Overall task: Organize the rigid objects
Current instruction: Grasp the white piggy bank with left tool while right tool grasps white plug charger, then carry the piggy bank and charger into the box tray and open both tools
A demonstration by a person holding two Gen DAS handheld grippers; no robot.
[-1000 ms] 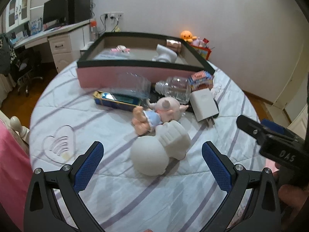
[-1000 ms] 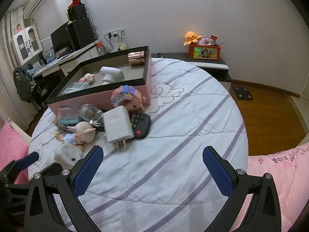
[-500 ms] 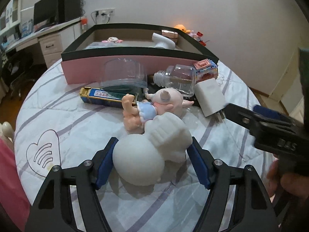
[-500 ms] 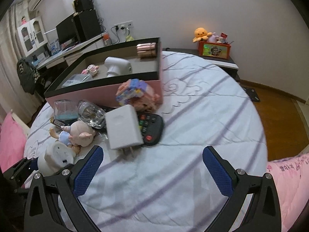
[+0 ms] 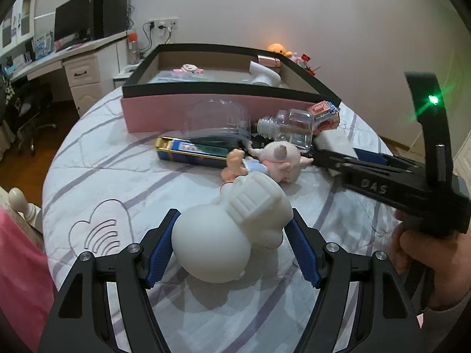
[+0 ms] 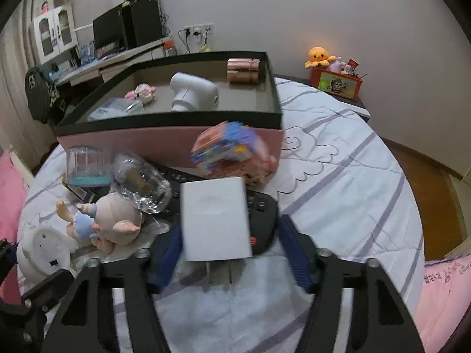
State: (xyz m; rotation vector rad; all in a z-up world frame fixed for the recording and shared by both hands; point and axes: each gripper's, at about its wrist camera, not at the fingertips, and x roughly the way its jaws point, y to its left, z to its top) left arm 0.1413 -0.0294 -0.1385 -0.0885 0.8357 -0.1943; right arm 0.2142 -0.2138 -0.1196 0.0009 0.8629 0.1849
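Observation:
My left gripper (image 5: 232, 247) is shut on a white round-bodied figure (image 5: 232, 232), which also shows in the right wrist view (image 6: 41, 253), and holds it just above the quilt. My right gripper (image 6: 226, 250) has its blue pads on both sides of a white plug charger (image 6: 215, 217); a gap remains at the right pad. The pink box (image 5: 176, 111) with black rim holds a white device (image 6: 191, 91) and a copper cylinder (image 6: 243, 70).
A doll (image 5: 273, 161), clear bottle (image 5: 291, 132), clear dome (image 5: 217, 120), blue tin (image 5: 191, 153), colourful block toy (image 6: 229, 147) and black remote (image 6: 262, 217) lie in a heap before the box. The bed's right half shows only quilt.
My left gripper closed on the white figure and raised it slightly. My right gripper moved forward to the charger and its jaws narrowed around it.

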